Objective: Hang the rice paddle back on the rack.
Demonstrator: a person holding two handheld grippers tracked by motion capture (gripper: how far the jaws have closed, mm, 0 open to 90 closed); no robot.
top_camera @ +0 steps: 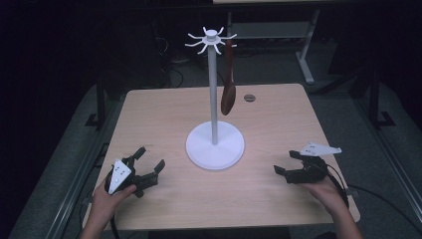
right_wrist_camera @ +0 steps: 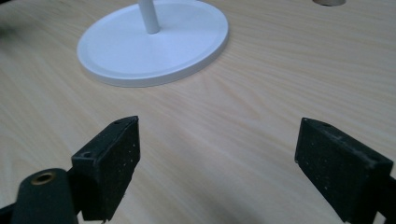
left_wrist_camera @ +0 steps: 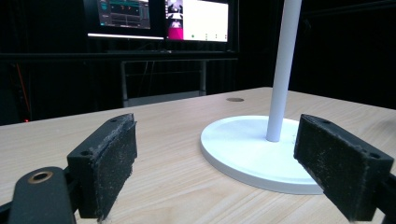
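Spoon (top_camera: 228, 94) hangs from the stand's (top_camera: 214, 146) hooks, its top lost in darkness; left gripper (top_camera: 148, 167) and right gripper (top_camera: 288, 163) flank the base, jaws spread, empty.

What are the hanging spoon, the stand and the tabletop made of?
Spoon: dark reddish-brown, matte, likely wood. Stand: uniform white, smooth with soft sheen, painted metal or plastic; unclear which. Tabletop: pale wood grain, flat and even, probably laminate.

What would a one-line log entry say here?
left gripper: open, empty, low over wooden table | right gripper: open, empty | brown wooden spoon: hanging on white hook stand
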